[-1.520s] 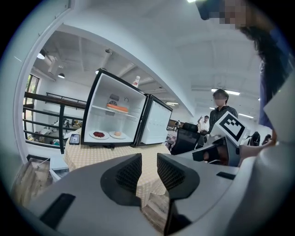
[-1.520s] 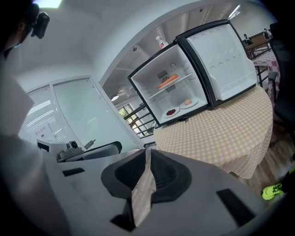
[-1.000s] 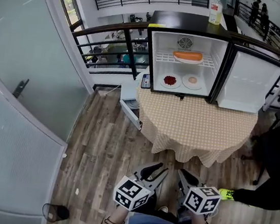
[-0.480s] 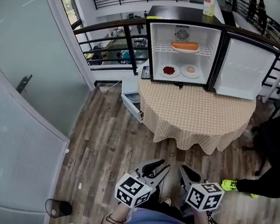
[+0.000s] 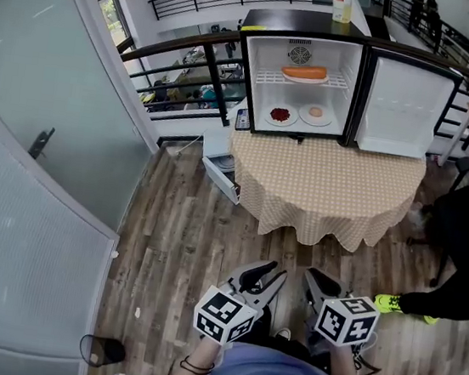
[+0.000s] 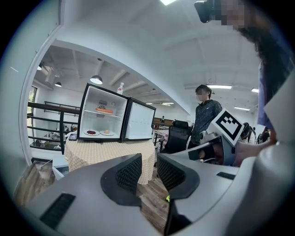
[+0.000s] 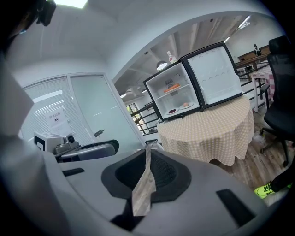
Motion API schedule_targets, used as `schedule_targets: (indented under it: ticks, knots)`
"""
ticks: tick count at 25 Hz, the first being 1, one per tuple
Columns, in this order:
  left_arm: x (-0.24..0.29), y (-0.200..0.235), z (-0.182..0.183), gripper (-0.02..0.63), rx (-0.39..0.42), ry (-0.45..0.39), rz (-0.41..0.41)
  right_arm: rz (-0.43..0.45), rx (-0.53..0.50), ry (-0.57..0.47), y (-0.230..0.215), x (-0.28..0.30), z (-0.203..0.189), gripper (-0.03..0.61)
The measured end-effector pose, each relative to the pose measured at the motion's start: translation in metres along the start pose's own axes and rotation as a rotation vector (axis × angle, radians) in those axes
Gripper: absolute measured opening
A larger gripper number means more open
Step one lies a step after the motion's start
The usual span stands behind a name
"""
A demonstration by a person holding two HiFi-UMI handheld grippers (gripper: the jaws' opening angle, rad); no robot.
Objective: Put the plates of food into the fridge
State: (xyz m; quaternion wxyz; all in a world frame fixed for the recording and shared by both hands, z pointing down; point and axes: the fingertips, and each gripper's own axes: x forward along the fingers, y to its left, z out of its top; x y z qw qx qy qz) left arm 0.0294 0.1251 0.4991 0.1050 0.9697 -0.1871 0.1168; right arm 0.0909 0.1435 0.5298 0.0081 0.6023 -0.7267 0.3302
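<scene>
With three plates of food (image 5: 304,74) already inside the open fridge (image 5: 250,81) at 12 o'clock, we judge loading complete.
Only the door (image 5: 399,105) needs closing; at 6 o'clock our left gripper (image 5: 267,279) shows a narrow empty gap, our right gripper (image 5: 318,283) is nearly closed, empty.

Left tongs (image 6: 148,169), jaws slightly apart, open fridge (image 6: 90,115) beyond
</scene>
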Motion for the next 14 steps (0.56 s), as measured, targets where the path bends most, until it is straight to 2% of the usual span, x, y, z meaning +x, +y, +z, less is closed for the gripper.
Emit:
schedule_targets:
  ticks: [14]
  knots:
    - [0.009,-0.003,0.01,0.112,0.013,-0.028,-0.004,0.004,-0.023,-0.004,-0.007,-0.004,0.009,0.044]
